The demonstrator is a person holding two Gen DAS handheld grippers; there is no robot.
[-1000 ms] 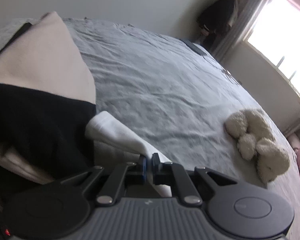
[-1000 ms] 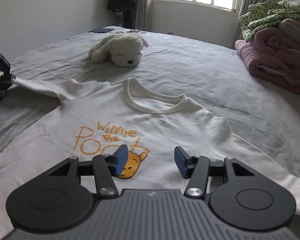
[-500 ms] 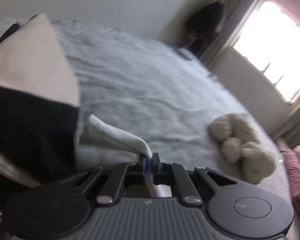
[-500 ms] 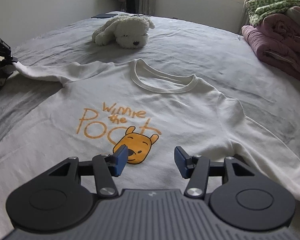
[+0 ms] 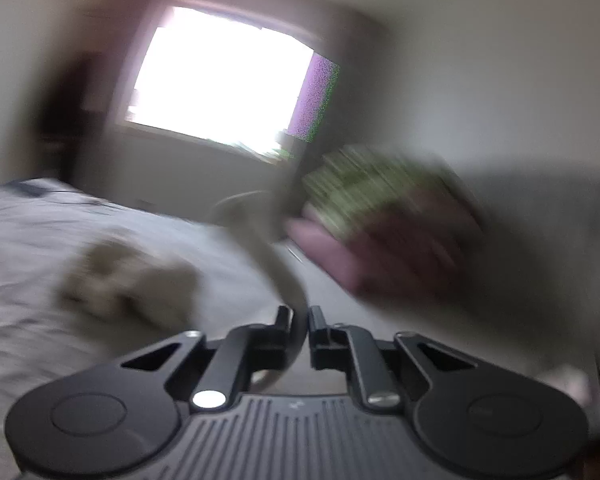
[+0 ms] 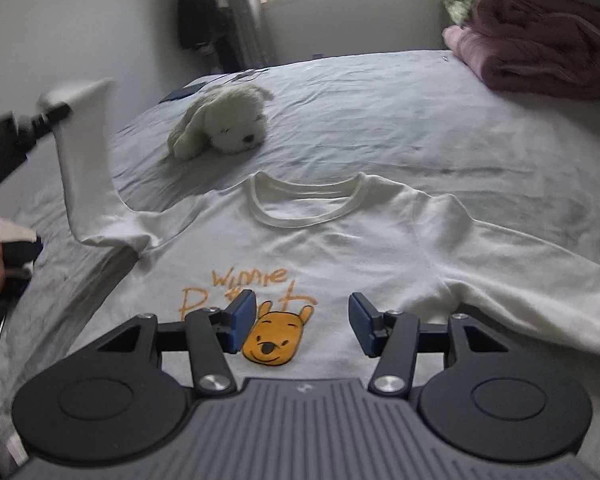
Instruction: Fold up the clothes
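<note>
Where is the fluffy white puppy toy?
In the right wrist view, the puppy toy lies on the grey bed, left of centre, just beyond the white sweatshirt's collar.

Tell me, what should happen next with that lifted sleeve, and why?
Probably carry the sleeve in across the sweatshirt chest and drop it there. The left gripper has its cuff raised off the bed, jaws opening with cloth between them, while the right gripper hovers open, holding nothing.
</note>
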